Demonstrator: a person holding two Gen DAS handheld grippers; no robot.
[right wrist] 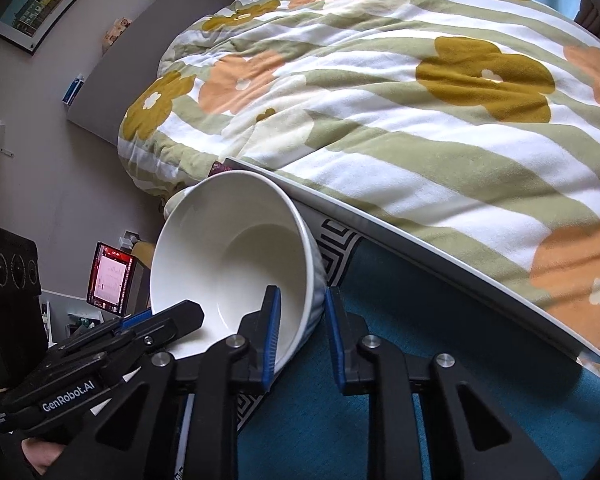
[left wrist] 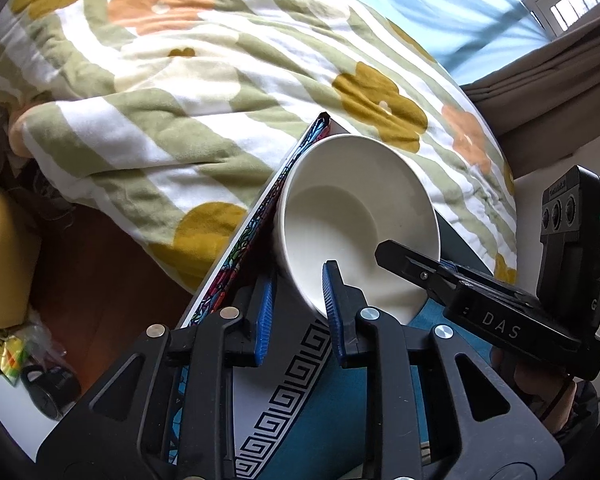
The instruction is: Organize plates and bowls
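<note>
Two sets of jaws clamp one white bowl [left wrist: 356,220] rim, left gripper [left wrist: 296,304] at 7 o'clock, right gripper [right wrist: 302,336] at 5 o'clock; placement remains, no plates seen.

Soft daylight from window [left wrist: 572,4], sharp centre, fisheye-bent dark corners

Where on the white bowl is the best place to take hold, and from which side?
By the rim wall, one pad inside and one outside, coming from the near edge. The white bowl is deep, smooth and too wide to span, so only its thin wall fits the jaws. The left gripper and right gripper already pinch opposite sides of the rim this way.
</note>
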